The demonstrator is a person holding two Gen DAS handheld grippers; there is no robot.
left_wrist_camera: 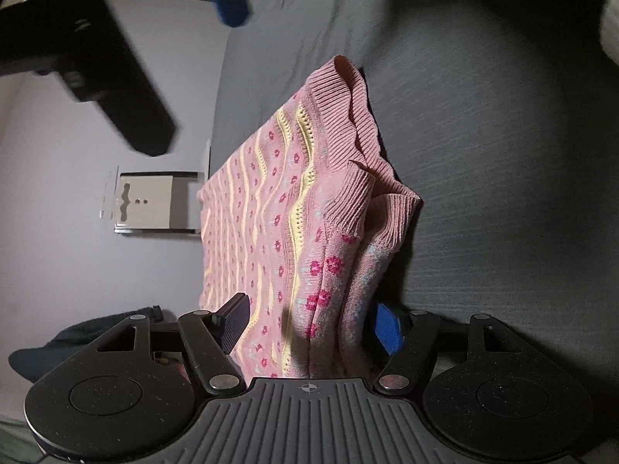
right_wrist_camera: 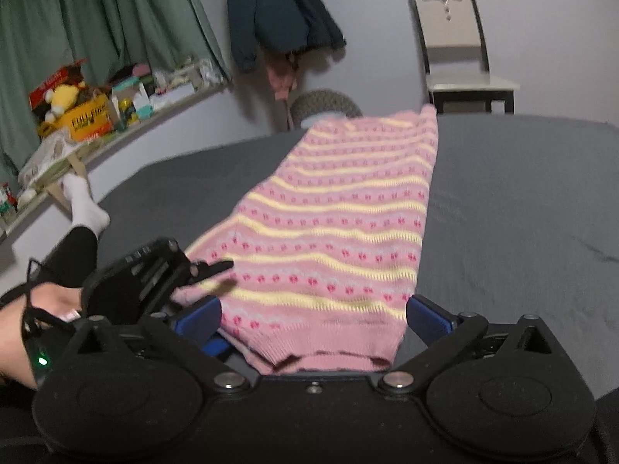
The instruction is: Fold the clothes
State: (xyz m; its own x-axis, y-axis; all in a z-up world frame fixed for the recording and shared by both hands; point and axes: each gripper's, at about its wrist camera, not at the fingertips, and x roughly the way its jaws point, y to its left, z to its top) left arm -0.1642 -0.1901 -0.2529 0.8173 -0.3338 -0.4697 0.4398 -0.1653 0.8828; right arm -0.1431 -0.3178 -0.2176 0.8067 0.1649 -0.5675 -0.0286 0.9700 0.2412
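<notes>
1. Only my right wrist view shows the chair (right_wrist_camera: pixel 456 50) at upper right and the curtain (right_wrist_camera: pixel 96 19) at upper left.
2. My left gripper (left_wrist_camera: pixel 313 324) stands narrow around the pink sweater's (left_wrist_camera: pixel 294 208) bunched edge.
3. My right gripper (right_wrist_camera: pixel 313 317) stands wide; the sweater lies between its fingers at the frame's centre, on the grey bed (right_wrist_camera: pixel 522 212).

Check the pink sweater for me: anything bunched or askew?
Yes. The pink sweater lies flat along the grey bed, but its near ribbed edge is ruffled and doubled where the left gripper straddles it.

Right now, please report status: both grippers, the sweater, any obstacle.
Left gripper jaws wide around bunched sweater edge, grip unclear. Right gripper jaws open astride the hem. Sweater folded long on grey bed. Nothing in the way.
</notes>
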